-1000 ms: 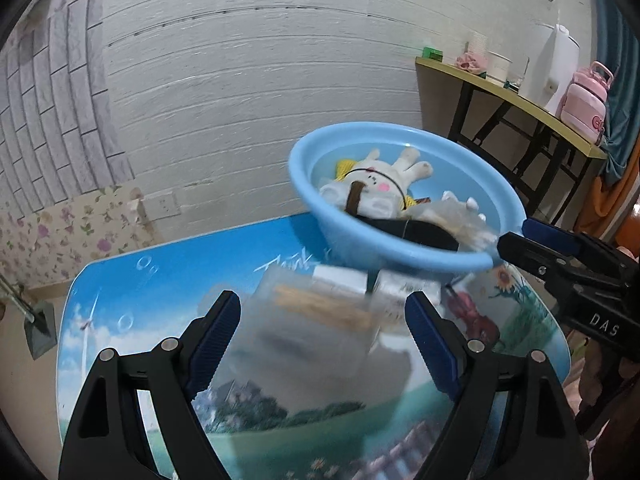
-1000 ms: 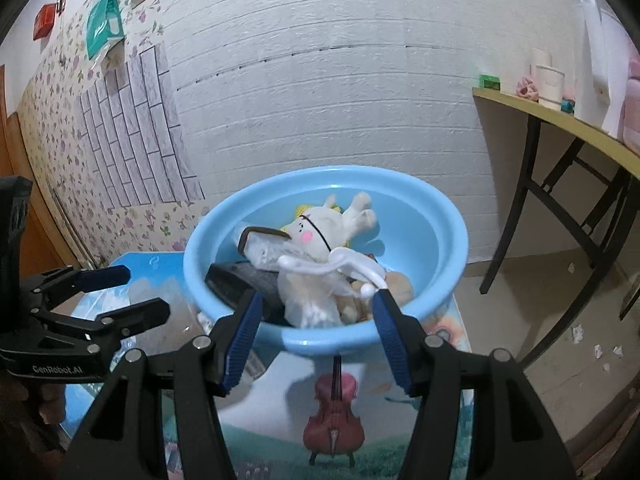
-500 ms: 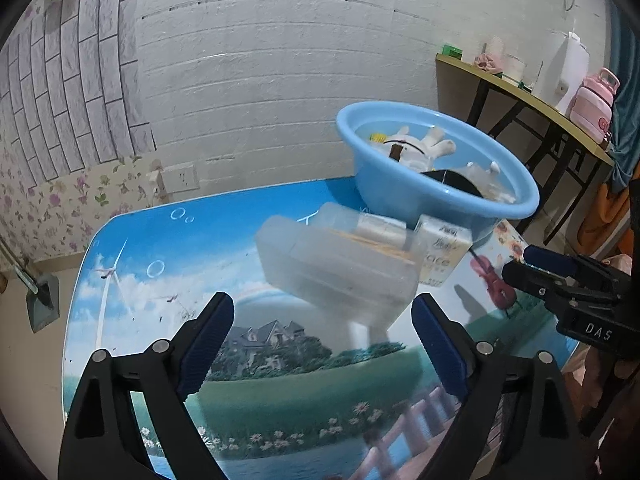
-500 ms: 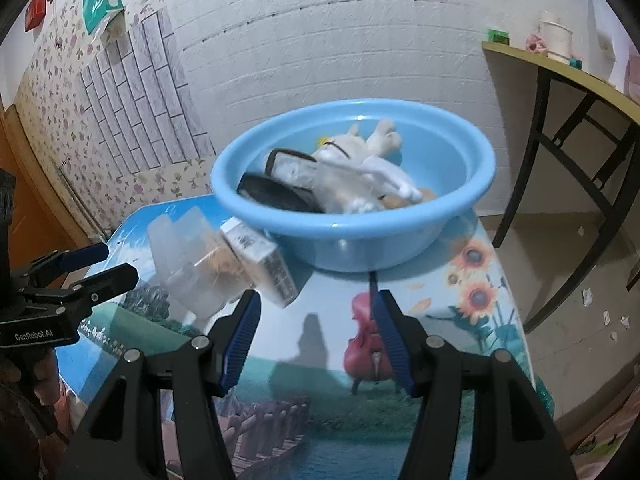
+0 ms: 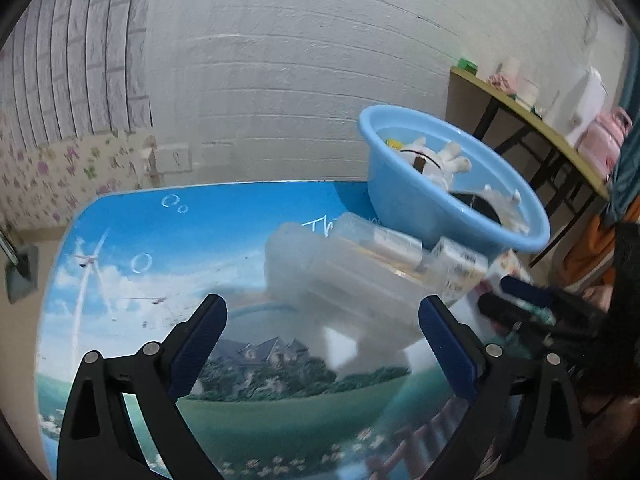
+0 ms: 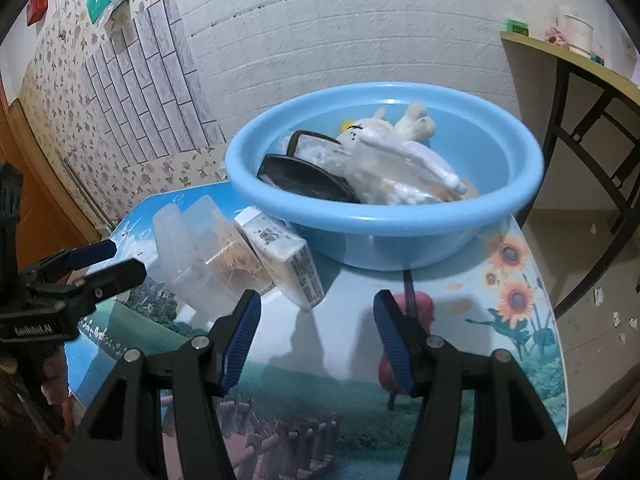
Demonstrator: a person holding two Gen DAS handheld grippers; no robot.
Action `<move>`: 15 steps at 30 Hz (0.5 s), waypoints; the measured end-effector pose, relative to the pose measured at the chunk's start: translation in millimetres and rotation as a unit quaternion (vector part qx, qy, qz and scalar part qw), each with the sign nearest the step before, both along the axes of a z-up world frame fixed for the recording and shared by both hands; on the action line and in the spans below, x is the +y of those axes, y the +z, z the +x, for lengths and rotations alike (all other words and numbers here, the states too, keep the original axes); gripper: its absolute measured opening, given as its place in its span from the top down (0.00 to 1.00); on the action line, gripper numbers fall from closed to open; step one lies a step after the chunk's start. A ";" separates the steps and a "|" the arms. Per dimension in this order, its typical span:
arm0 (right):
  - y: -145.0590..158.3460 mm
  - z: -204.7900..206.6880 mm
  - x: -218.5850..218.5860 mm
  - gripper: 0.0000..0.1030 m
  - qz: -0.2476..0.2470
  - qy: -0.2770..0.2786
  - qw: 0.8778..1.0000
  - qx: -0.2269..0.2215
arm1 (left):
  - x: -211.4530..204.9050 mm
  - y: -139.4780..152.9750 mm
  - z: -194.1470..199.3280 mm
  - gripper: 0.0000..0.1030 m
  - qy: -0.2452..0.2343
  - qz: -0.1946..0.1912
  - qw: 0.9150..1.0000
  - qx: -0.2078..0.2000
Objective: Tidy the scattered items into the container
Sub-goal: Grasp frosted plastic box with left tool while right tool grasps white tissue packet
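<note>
Lettering "GenRobot.AI" marks the left gripper (image 6: 106, 260); its jaws are opening, nothing between them. Right gripper (image 6: 316, 338) hangs released and empty over the counter (image 6: 520, 344), a glossy top printed with sky, a house, sunflowers and a violin, set against a white brick-textured wall. Far right on it sits the round blue plastic basin (image 6: 384, 224) holding a plush toy (image 6: 394, 128). Left of the basin, a clear ribbed box (image 6: 192, 252) and a white printed carton (image 6: 286, 260) lean together.

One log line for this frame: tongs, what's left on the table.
left tongs: opening, nothing between jaws | right tongs: open, empty | on table: clear plastic box, small carton | basin: holds plush toy
</note>
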State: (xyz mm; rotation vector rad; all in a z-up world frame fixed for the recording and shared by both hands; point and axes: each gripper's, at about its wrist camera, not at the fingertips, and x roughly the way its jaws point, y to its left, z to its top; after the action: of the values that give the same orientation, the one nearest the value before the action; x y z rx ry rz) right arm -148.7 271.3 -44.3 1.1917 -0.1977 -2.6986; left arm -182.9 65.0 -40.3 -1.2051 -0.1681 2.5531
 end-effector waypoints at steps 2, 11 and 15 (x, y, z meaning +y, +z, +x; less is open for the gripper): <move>-1.5 -6.1 -2.1 0.44 -0.001 0.001 1.000 -0.002 | 3.5 -1.2 -7.0 0.06 -0.001 0.008 1.000 -0.007; -8.1 -26.0 -11.8 0.51 0.003 0.012 1.000 -0.005 | 27.7 -11.4 -28.1 0.06 -0.020 -0.022 0.999 -0.013; -8.0 -27.4 -15.6 0.69 0.002 0.030 1.000 0.001 | 19.9 -12.7 -25.1 0.06 -0.018 -0.008 1.000 -0.015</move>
State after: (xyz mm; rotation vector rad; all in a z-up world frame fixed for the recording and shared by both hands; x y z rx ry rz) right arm -176.1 255.7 -52.3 1.1758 -0.1536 -2.6508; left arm -208.0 84.9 -53.0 -1.2416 -0.1307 2.5109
